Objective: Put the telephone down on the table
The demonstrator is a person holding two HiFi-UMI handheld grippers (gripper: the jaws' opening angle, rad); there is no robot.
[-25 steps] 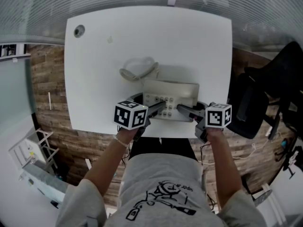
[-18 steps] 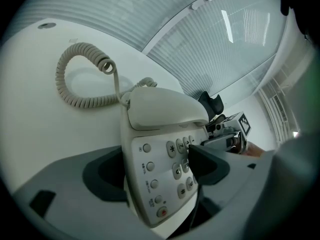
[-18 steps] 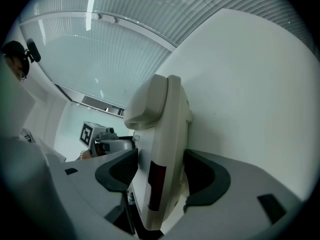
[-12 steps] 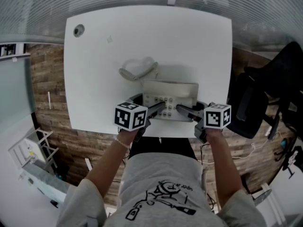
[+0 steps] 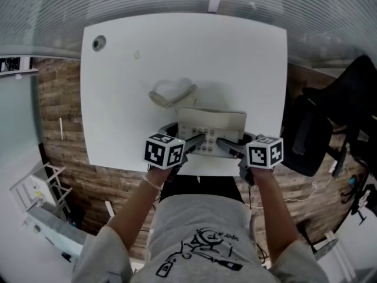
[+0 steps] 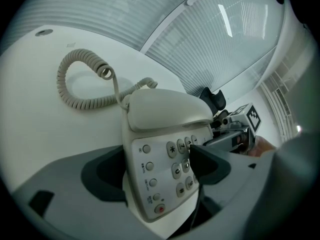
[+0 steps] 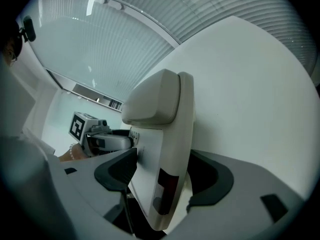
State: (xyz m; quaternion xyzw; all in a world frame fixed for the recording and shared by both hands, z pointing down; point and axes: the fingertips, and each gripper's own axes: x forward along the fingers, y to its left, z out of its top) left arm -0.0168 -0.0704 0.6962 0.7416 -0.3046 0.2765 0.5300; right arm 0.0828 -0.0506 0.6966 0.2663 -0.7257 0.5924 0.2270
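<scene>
Grey plastic jaws of the left gripper point(image 6: 155, 176) are closed on the keypad end of the cream telephone point(image 6: 162, 134), one jaw on each face of its body. The right gripper point(image 7: 162, 176) clamps the opposite end the same way, its jaws pressed against both sides of the casing. The handset point(image 6: 165, 109) lies in its cradle. In the head view the telephone point(image 5: 212, 125) sits at lower centre, at the near edge of the white table point(image 5: 177, 46); whether its base touches the top cannot be told. The coiled cord point(image 5: 171, 93) loops on the table just above and left of it. A black chair point(image 5: 330, 122) stands at the right edge.
</scene>
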